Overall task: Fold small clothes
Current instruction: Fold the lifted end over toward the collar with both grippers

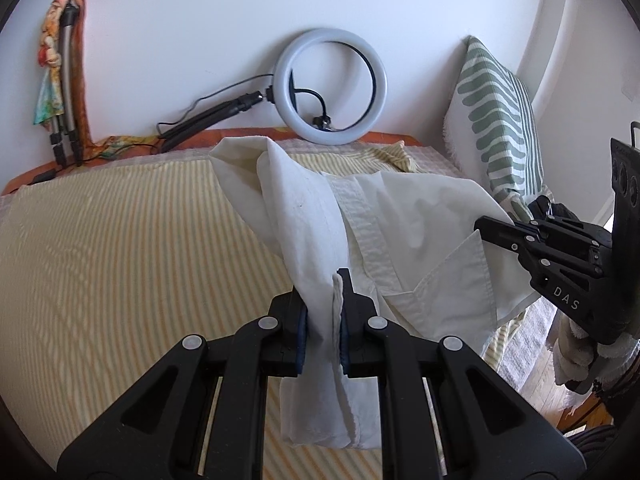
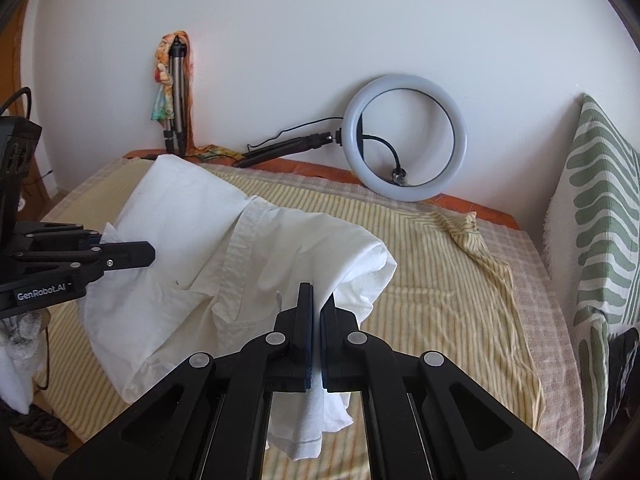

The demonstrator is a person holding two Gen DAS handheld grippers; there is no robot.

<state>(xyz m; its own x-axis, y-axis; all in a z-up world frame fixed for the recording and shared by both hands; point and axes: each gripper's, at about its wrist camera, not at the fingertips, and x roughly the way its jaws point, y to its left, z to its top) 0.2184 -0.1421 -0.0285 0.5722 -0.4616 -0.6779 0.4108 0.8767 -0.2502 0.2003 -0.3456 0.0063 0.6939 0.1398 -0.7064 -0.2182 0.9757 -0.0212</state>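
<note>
A white collared shirt (image 1: pixel 400 220) hangs lifted above the striped bed cover (image 1: pixel 120 240), its far end still resting on the bed. My left gripper (image 1: pixel 323 300) is shut on a bunched edge of the shirt, and cloth hangs down between its fingers. It also shows at the left of the right wrist view (image 2: pixel 148 254). My right gripper (image 2: pixel 317 304) is shut on another edge of the shirt (image 2: pixel 192 240). It shows at the right of the left wrist view (image 1: pixel 480 228), its tips against the cloth.
A ring light (image 1: pixel 332 86) on a stand leans on the wall at the bed's far edge. A folded tripod with colourful cloth (image 1: pixel 60 80) stands at the far left. A green-patterned pillow (image 1: pixel 496 120) leans at the right. Wooden floor (image 1: pixel 532 380) lies beyond the bed's right edge.
</note>
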